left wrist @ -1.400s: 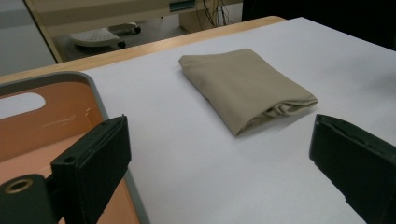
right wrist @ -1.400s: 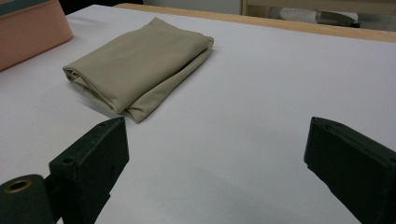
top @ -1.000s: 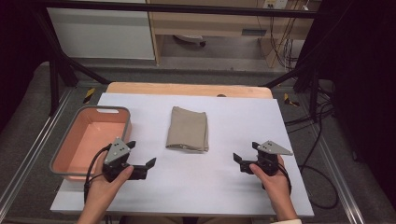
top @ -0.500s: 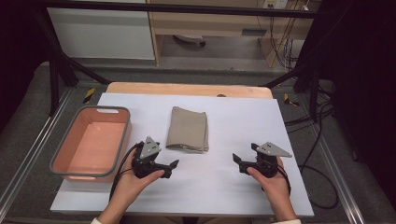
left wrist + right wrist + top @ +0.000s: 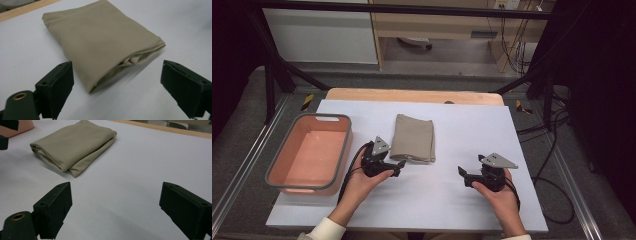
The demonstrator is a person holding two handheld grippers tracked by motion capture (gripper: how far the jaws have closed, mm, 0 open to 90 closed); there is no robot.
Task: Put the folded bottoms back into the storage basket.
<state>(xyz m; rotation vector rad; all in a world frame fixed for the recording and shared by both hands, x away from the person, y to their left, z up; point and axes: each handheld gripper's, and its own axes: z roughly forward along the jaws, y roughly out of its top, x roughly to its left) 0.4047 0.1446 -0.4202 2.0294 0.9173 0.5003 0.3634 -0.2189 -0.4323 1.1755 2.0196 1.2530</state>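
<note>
Landmark: folded beige cloth (image 5: 413, 144), lying flat on the white table (image 5: 472, 130), centre-left of its top.
Cloth condition: folded into a neat rectangle; in the left gripper view the layered open edges (image 5: 130, 60) face the jaws, with a loose near corner.
Left gripper (image 5: 398, 166): just short of the cloth's near left corner, not touching it. Jaws stand wide apart with nothing between them, aimed at that corner.
Right gripper (image 5: 463, 176): well to the right of the cloth and nearer the person, low over bare table. Jaws spread wide, nothing held; the cloth sits far off in its own view (image 5: 75, 147).
Bin: pink bin with grey rim (image 5: 343, 150) stands to the left of the cloth, apart from it, nothing visible inside.
Step in hand: judged to be the approach for a first grasp of the cloth by the left gripper.
Next move calls for: lowering one jaw to table level, sliding it under the near edge, and pinching all layers so that the fold holds.
Risk: catching only the top layer would let the cloth fall open.
</note>
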